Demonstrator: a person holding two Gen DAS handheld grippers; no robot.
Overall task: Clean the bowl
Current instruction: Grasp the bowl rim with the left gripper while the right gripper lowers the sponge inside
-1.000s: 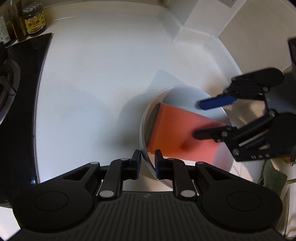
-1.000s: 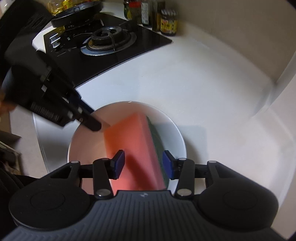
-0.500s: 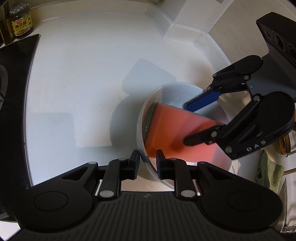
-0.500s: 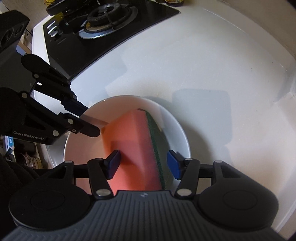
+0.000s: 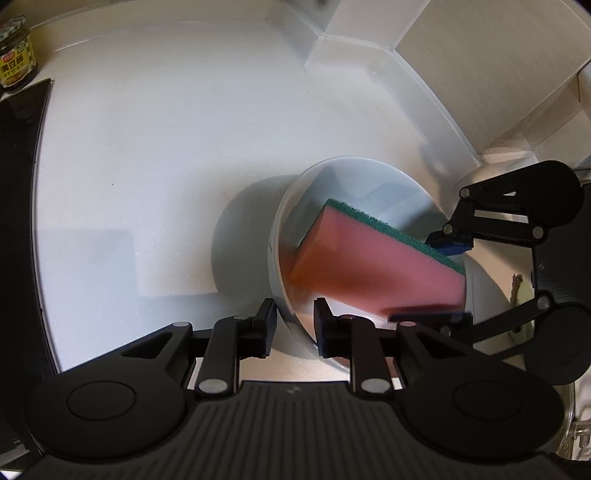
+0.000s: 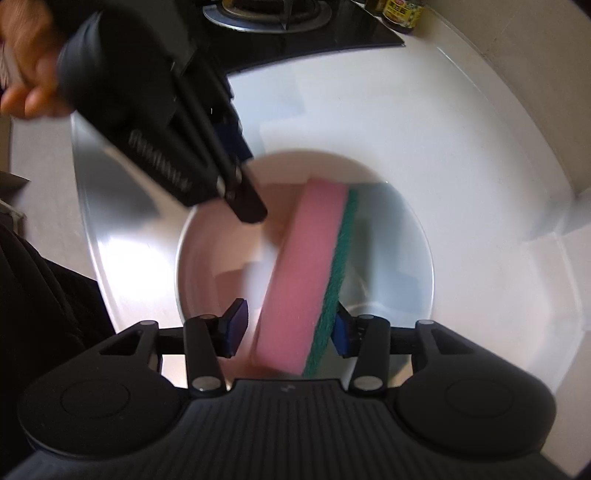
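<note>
- Right of centre in the left wrist view, the bowl (image 5: pixel 295 236) held the sponge (image 5: pixel 373 266); the left gripper (image 5: pixel 293 328), jaws just opening, straddled its rim untouching.
- Low centre in the right wrist view, the right gripper (image 6: pixel 290 332), jaws just closing, flanked the sponge (image 6: pixel 306 273); the left pad stood clear.

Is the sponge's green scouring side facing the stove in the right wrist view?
No: the sponge stands in the bowl with its green layer turned away from the stove.

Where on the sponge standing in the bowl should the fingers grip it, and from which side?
Across its thickness, from above: one finger on the pink foam face, one on the green scouring face. The sponge stands tilted on edge in the bowl, so both broad faces are exposed.
</note>
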